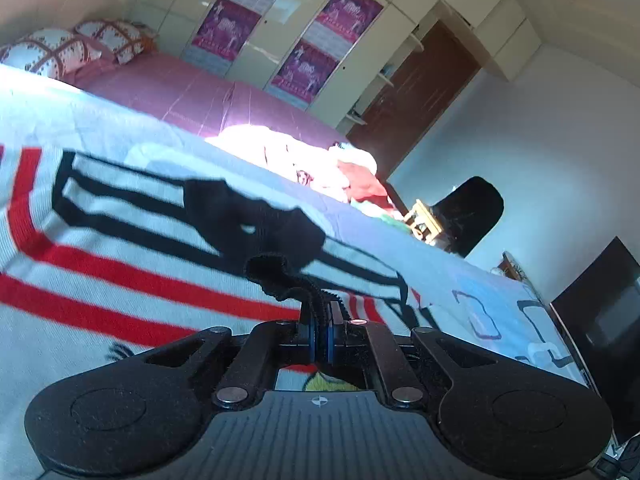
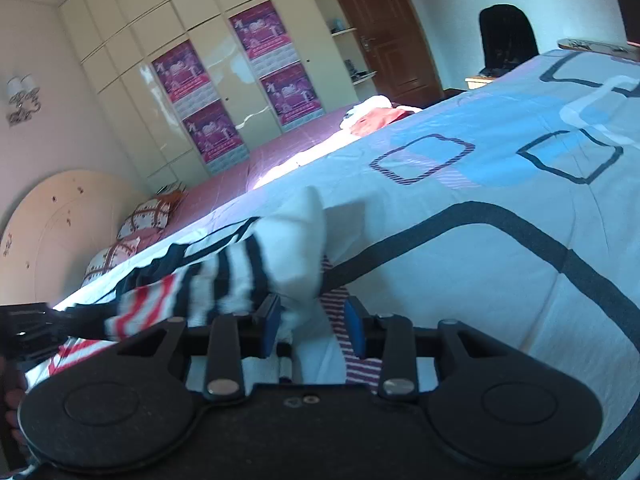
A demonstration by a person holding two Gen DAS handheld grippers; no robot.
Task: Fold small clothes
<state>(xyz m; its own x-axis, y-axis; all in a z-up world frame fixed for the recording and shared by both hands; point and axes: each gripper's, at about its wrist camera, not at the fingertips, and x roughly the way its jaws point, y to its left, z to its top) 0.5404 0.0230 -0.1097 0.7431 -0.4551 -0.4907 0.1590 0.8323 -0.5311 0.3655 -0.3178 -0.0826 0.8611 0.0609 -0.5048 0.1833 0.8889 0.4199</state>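
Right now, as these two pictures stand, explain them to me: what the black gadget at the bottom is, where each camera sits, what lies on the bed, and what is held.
No robot here: a person carries a hand-held two-finger clamp in each hand, each with a wide-angle camera looking along its fingers.

The left camera shows the left gripper shut on a black ribbed edge of the striped garment, which has red, black and white stripes.

The right camera shows the right gripper with its blue pads partly apart; white cloth of the same garment lies between them, but whether it is pinched is unclear.

The garment lies on a pale blue bedcover. Farther back sits a pile of clothes.
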